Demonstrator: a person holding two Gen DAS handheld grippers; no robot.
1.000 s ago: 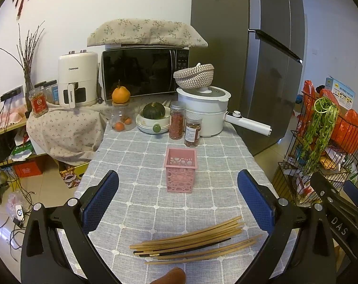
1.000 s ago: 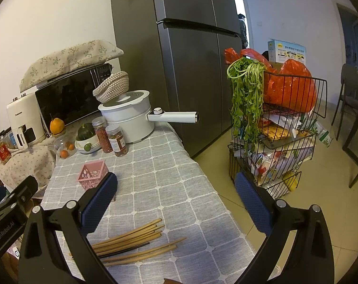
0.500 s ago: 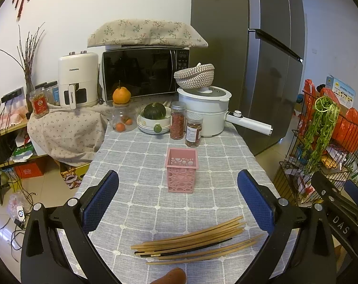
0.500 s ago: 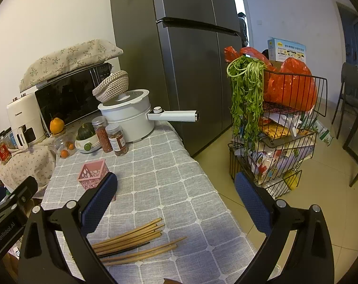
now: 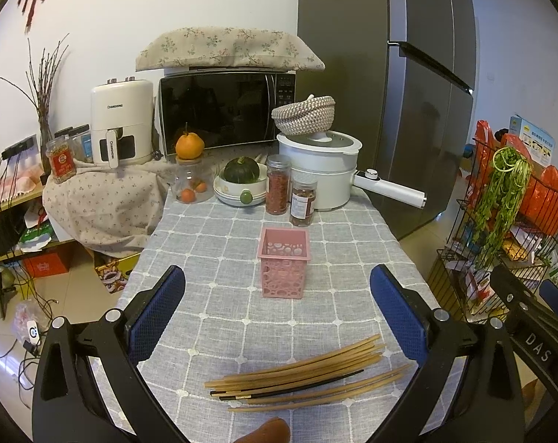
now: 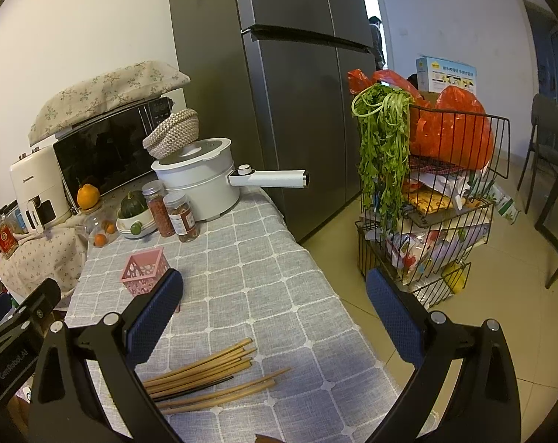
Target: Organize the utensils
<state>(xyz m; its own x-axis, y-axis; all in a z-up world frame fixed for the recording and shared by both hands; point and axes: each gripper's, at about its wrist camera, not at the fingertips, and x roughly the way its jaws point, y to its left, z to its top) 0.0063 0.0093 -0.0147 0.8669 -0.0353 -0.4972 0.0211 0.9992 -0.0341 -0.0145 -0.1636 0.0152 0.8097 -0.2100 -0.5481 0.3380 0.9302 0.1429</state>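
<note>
A loose bundle of wooden chopsticks [image 5: 301, 373] with one black one lies on the grey checked tablecloth [image 5: 220, 258] near the front edge. It also shows in the right wrist view [image 6: 209, 376]. An empty pink perforated holder [image 5: 283, 267] stands upright beyond it, mid-table; in the right wrist view the holder [image 6: 142, 269] is at the left. My left gripper [image 5: 279, 310] is open and empty, above the chopsticks. My right gripper [image 6: 275, 313] is open and empty, over the table's right side.
At the table's far end stand two spice jars [image 5: 290, 193], a white pot with a long handle [image 5: 327, 173], a bowl with a squash [image 5: 242, 184] and a glass jar [image 5: 192, 181]. A wire rack with greens [image 6: 426, 199] stands right of the table, beside a fridge [image 6: 290, 92].
Both grippers have barely drifted; nothing on the table has moved and both stay open.
</note>
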